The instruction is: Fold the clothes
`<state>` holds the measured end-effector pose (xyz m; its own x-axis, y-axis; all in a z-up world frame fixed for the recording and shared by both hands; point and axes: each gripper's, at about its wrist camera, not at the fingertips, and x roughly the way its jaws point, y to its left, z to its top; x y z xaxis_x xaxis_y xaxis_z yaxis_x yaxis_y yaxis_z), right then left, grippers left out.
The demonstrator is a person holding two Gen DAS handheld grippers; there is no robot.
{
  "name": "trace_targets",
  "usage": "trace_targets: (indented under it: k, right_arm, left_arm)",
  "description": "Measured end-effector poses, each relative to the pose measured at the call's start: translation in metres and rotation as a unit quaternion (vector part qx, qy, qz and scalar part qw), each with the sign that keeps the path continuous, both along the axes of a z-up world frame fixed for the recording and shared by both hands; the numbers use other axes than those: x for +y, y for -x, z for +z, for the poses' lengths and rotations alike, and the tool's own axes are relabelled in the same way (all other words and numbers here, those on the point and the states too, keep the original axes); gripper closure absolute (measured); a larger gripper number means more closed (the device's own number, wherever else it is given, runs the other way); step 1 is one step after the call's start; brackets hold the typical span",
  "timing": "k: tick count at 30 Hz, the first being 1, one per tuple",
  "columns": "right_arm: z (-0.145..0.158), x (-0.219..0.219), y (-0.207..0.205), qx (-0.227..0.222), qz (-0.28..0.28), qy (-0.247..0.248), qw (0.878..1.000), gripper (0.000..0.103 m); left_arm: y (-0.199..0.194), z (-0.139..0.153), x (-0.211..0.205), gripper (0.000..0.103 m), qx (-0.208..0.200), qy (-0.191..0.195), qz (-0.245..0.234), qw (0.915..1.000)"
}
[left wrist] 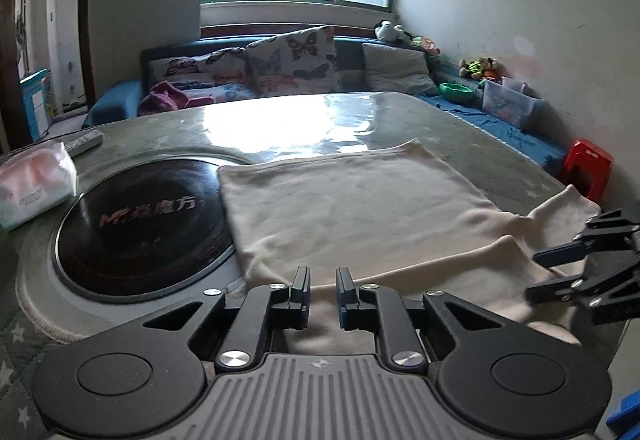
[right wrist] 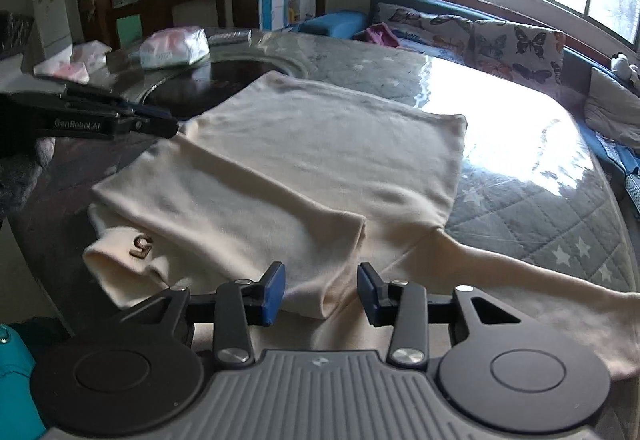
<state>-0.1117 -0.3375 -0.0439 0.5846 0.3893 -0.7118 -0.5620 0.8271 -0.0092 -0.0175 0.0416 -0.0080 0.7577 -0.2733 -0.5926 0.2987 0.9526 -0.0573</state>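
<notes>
The cream top (right wrist: pixel 328 160) lies flat on the table (right wrist: pixel 540 200), and everything else is best placed from it. Its body is spread smooth toward the window side. One sleeve (right wrist: pixel 240 216) has been laid across the near part of the body, its cuff ending just ahead of the right gripper (right wrist: pixel 320 290); the other sleeve (right wrist: pixel 520 280) runs out from the body to the right, unfolded, along the table's near edge. A fold of fabric with a small brown mark (right wrist: pixel 142 242) pokes out at the top's near-left corner (probably the neck, though that is only a guess).

The right gripper hangs over the near hem with its jaws moderately apart. The folded cuff sits in the gap between them, but the blue pads (right wrist: pixel 274 290) do not press on it, so nothing is held. That pose reads as lining up for a pinch on the cuff or the hem below it.

The left gripper (left wrist: pixel 322 290) hovers over the top's left-hand edge, beside the black hob (left wrist: pixel 144 224) that the top partly overlaps. Its jaws stand narrow with a clear slit between them and no cloth caught.

A tissue pack (left wrist: pixel 36 180) sits beyond the hob, well apart from the top.
</notes>
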Motion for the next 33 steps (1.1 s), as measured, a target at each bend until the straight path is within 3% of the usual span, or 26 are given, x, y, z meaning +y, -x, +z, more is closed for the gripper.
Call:
trace_targets:
  k: [4, 8, 11, 17, 24, 26, 33]
  right_arm:
    - [0.007, -0.013, 0.000, -0.012, -0.030, -0.017, 0.999, 0.063]
    - [-0.002, -0.018, 0.000, 0.000, -0.041, -0.001, 0.999, 0.063]
    - [-0.001, -0.023, 0.004, -0.003, -0.049, -0.012, 0.999, 0.063]
    - [0.007, -0.058, 0.009, -0.017, -0.118, -0.037, 0.992, 0.063]
    - [-0.001, -0.127, -0.002, -0.026, -0.254, -0.025, 0.967, 0.063]
    - [-0.005, -0.148, -0.008, -0.027, -0.291, -0.023, 0.956, 0.063]
    - [-0.020, -0.205, -0.027, -0.025, -0.376, -0.037, 0.926, 0.062]
  left_arm:
    - [0.001, -0.004, 0.002, 0.087, 0.007, -0.011, 0.006, 0.9999]
    - [0.004, -0.005, -0.003, 0.087, 0.008, -0.012, 0.003, 0.9999]
    - [0.007, 0.000, -0.013, 0.087, 0.003, -0.010, -0.011, 0.9999]
    - [0.006, 0.005, -0.042, 0.087, 0.003, 0.003, -0.052, 0.9986]
    - [0.009, 0.001, -0.082, 0.086, 0.016, 0.010, -0.103, 0.9945]
    - [0.010, -0.001, -0.091, 0.079, 0.018, 0.009, -0.112, 0.9935]
    - [0.012, -0.001, -0.106, 0.075, 0.021, 0.007, -0.127, 0.9916]
